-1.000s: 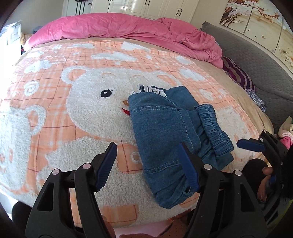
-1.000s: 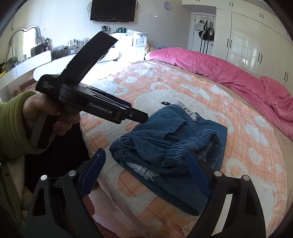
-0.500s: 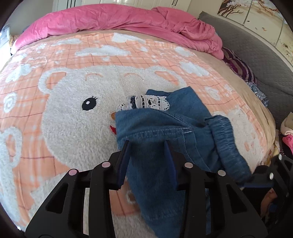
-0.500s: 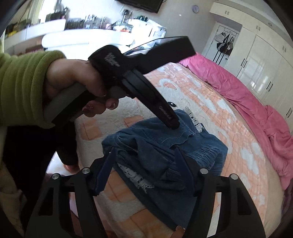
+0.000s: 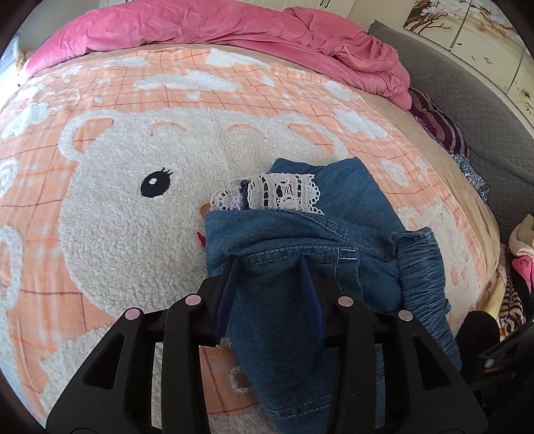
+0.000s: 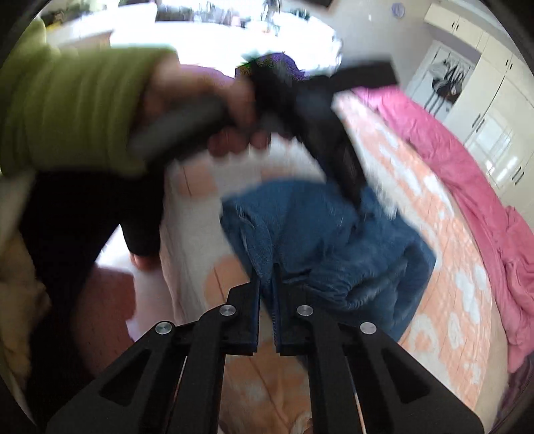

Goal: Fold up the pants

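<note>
— Bedroom, wide bed point(image 5: 50, 300) under a fleecy bear blanket point(image 5: 133, 240), pink duvet point(image 5: 200, 26) bunched along the far side. Where do the pants sit?

— Near the front edge of the blanket, over the bear's snout: pants point(image 5: 300, 240) in blue denim, already doubled into a thick bundle, lace trim point(image 5: 277, 195) peeking from the far fold, elastic waistband point(image 5: 420, 263) off to the right.

— Done, then?

— Looks mostly folded, judging by the stacked layers, yet loose and lumpy; probably one more fold or a tidy-up left. Hard to say more.

— And the tongs?

— Left gripper point(image 5: 272, 267) partly closed with denim bunched between its blue pads, seemingly pinching the near fold. Right gripper point(image 6: 267, 277) nearly pressed together on a thin denim edge at the bundle's near corner.

— Sure of that from the right view?

— Blurred badly there; only the left hand point(image 6: 213, 110) in a green sleeve, tool angled down onto the cloth, and denim caught between the right fingers.
</note>
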`<state>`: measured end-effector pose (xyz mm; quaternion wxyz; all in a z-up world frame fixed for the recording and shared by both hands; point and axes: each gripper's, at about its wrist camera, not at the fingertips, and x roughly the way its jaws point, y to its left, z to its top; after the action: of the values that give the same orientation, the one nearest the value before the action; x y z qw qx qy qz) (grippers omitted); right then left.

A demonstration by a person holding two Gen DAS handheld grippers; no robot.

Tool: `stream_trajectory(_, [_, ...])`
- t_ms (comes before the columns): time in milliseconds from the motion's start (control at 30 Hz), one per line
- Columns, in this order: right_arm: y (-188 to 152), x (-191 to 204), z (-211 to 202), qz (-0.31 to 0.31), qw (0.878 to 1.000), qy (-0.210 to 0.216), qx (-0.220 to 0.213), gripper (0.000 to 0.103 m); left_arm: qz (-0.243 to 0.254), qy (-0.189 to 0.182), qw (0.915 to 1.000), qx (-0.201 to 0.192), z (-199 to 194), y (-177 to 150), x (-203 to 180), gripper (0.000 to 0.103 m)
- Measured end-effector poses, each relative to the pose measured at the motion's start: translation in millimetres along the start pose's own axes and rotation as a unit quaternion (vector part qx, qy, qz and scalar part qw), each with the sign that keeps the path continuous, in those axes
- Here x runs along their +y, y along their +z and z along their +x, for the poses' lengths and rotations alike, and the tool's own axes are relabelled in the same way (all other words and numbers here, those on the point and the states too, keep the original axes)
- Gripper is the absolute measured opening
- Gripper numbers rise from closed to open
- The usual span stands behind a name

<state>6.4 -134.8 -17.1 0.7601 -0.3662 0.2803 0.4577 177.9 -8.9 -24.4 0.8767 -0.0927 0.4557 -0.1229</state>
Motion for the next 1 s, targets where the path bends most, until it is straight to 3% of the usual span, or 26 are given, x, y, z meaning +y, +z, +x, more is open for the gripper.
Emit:
stream_trajectory(167, [-7,-6,7,0.044,0.999,0.017,-0.002,0.007,-0.002,0.003,1.0000,-0.004,-1,-2,-1,0.032])
stream_trajectory(467, [-9,0,-22,0.110,0.992,0.047,-0.051,0.041,0.000,0.008,0.9997,-0.021,-11,-3,-6,0.032])
stream_trajectory(600, [-9,-4,-42,0.151,0.982,0.067,-0.093,0.059,-0.001,0.010,0.9996,-0.025,-13,-4,-7,0.032])
stream_trajectory(800, [-10,-25,-64,0.221,0.963,0.068,-0.140,0.076,0.002,0.010,0.9992,-0.038,-22,-6,-11,0.032])
stream_trajectory(1000, [-15,-43,-75,0.266,0.949,0.037,-0.163,0.083,-0.001,0.008,0.9984,-0.056,-38,-8,-15,0.032])
